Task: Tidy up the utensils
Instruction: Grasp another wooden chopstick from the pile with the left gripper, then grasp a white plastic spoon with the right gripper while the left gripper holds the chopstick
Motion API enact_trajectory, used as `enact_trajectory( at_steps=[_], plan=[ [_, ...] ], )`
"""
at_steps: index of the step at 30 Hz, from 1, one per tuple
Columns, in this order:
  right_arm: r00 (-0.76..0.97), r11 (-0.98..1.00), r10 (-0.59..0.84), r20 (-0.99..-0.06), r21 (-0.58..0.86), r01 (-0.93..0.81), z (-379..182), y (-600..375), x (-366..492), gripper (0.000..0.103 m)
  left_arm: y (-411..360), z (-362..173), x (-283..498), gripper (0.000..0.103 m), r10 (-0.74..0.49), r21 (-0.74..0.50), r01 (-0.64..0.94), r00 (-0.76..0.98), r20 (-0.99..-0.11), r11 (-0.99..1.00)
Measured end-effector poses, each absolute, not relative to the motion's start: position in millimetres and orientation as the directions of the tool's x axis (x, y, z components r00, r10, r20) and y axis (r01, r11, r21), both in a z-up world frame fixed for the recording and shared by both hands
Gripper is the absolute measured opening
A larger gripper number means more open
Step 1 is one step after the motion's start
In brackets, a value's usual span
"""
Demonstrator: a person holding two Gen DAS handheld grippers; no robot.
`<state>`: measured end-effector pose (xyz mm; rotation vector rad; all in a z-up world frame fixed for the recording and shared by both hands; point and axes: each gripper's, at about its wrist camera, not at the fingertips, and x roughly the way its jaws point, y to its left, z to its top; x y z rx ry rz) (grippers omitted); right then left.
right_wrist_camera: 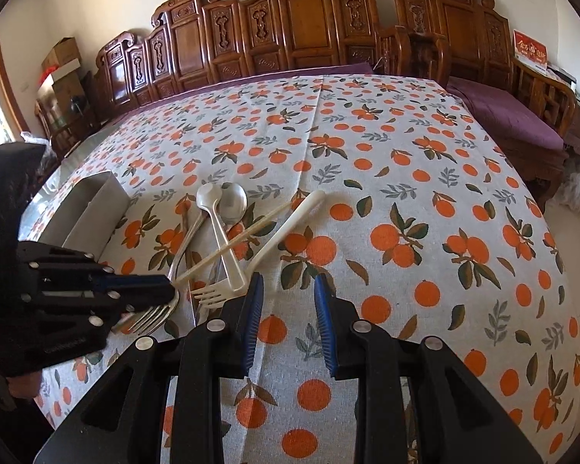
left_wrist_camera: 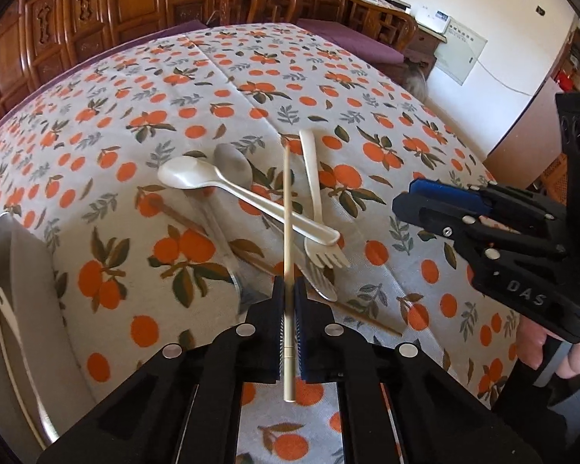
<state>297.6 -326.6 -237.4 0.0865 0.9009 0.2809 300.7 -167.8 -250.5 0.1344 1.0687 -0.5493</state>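
1. Tongs of the left hand (left_wrist_camera: pixel 289 324) are clamped on one pale chopstick (left_wrist_camera: pixel 287 208), raised over the pile.
2. Right tongs (right_wrist_camera: pixel 288 324) stand partly apart, holding nothing.
3. White spoon (left_wrist_camera: pixel 212 181), white fork (left_wrist_camera: pixel 317 216) and metal spoon (right_wrist_camera: pixel 234 201) lie crossed on the desk (right_wrist_camera: pixel 406 178); most sorting seems left.
4. Metal holder (right_wrist_camera: pixel 85 208) stands beside the pile at its left; its inside is hidden.

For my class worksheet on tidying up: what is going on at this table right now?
A person holds a gripper in each hand over a heap of cutlery on an orange-patterned tablecloth. The left gripper is shut on a pale chopstick that slants across the white spoon and white fork. The right gripper hovers beside the heap, open and empty. A metal holder stands to one side; a metal spoon and metal fork lie unsorted.
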Motion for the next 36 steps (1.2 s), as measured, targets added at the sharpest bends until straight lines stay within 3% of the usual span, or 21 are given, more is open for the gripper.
enact_trajectory(
  at_steps=[12,36],
  plan=[
    [0.581,0.945,0.315,-0.750,0.194,-0.262,-237,-299,306,0.029,-122,-210,284,0.004,-0.371,-0.140,0.456,0.470,-0.801,0.879],
    [0.538,0.918,0.351,-0.766,0.169,-0.358,-257,-253,368,0.029,-82,-182,282,0.004,-0.417,-0.193,0.423,0.538,-0.733,0.885]
  ],
)
